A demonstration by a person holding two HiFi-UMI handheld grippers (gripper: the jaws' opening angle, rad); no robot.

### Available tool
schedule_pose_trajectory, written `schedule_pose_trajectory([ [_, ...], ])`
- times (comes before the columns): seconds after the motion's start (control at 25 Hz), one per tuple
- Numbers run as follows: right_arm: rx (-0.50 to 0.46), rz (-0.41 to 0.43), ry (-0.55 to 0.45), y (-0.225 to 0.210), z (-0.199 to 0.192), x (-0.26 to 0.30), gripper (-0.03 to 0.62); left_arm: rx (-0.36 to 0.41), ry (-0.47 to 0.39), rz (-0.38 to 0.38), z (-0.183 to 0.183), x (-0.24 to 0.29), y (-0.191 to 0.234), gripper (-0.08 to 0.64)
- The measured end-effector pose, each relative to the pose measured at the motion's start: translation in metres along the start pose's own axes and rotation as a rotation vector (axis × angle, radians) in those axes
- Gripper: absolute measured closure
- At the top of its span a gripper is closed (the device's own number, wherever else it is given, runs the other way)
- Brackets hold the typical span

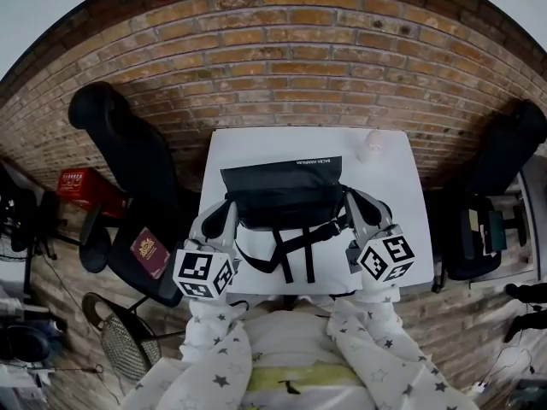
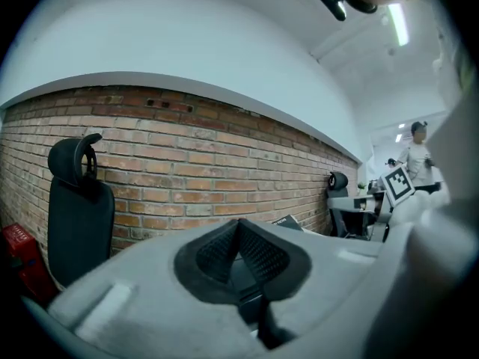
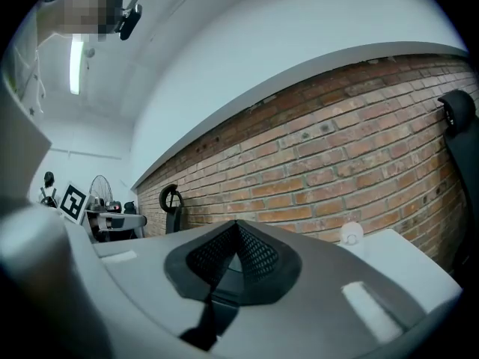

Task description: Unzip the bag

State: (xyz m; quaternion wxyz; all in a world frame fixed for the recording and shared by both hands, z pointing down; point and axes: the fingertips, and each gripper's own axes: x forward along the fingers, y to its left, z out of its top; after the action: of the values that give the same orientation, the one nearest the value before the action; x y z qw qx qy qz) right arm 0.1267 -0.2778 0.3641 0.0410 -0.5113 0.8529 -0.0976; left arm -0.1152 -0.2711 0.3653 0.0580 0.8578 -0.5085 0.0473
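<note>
I'm holding left claw [image 1: 225,216] and right claw [image 1: 355,205] pinched shut and empty, just beside either end of the black bag [image 1: 284,196] on the white table [image 1: 395,167], so I'm judging the unzip not yet started.

A white bench [image 1: 402,178] carries a black bag [image 1: 286,196], lying between the left tongs [image 1: 224,212] and the right tongs [image 1: 354,202]; its straps [image 1: 291,253] trail toward the near edge; a small white object [image 1: 372,143] stands beyond the right tongs, by the far corner.
</note>
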Motion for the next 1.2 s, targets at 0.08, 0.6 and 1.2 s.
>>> schedule_pose_trajectory([
  [0.08,0.018,0.008,-0.023,0.0,0.006,0.0,0.584,0.001,-0.011,0.007,0.005,-0.001,0.003,0.561],
  [0.6,0.003,0.014,-0.091,0.004,0.032,-0.002,0.584,0.011,-0.059,0.05,0.022,-0.008,0.015,0.561],
  [1.2,0.031,0.005,-0.112,-0.004,0.031,-0.005,0.584,0.007,-0.073,0.079,0.023,-0.009,0.02,0.561],
])
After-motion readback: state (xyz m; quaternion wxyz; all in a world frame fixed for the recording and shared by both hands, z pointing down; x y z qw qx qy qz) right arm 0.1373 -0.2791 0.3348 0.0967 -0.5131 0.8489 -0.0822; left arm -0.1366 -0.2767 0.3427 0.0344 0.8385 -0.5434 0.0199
